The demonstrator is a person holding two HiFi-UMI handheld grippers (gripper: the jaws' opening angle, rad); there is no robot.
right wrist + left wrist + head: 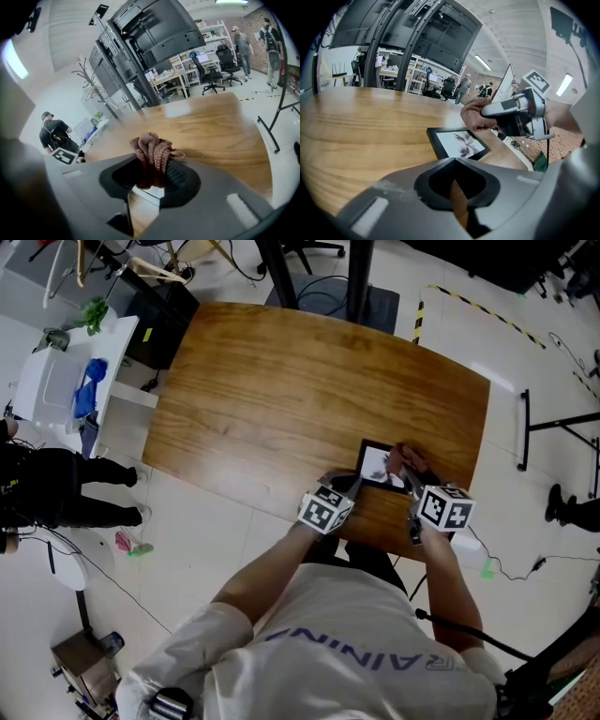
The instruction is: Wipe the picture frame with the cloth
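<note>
A black picture frame (376, 465) lies flat near the front right edge of the wooden table (281, 399). My right gripper (405, 471) is shut on a bunched brown knitted cloth (401, 457) and holds it over the frame's right side. In the right gripper view the cloth (152, 151) sticks out between the jaws. My left gripper (352, 484) is shut, its tips at the frame's near left edge. In the left gripper view the frame (458, 143) lies just beyond the jaws, with the cloth (476, 115) and the right gripper (516, 112) above its far corner.
A white side table (52, 381) with a blue item stands off the table's left end. A person in black (56, 488) is on the floor at left. A black stand (553, 427) and cables lie at right. The table's front edge is right below both grippers.
</note>
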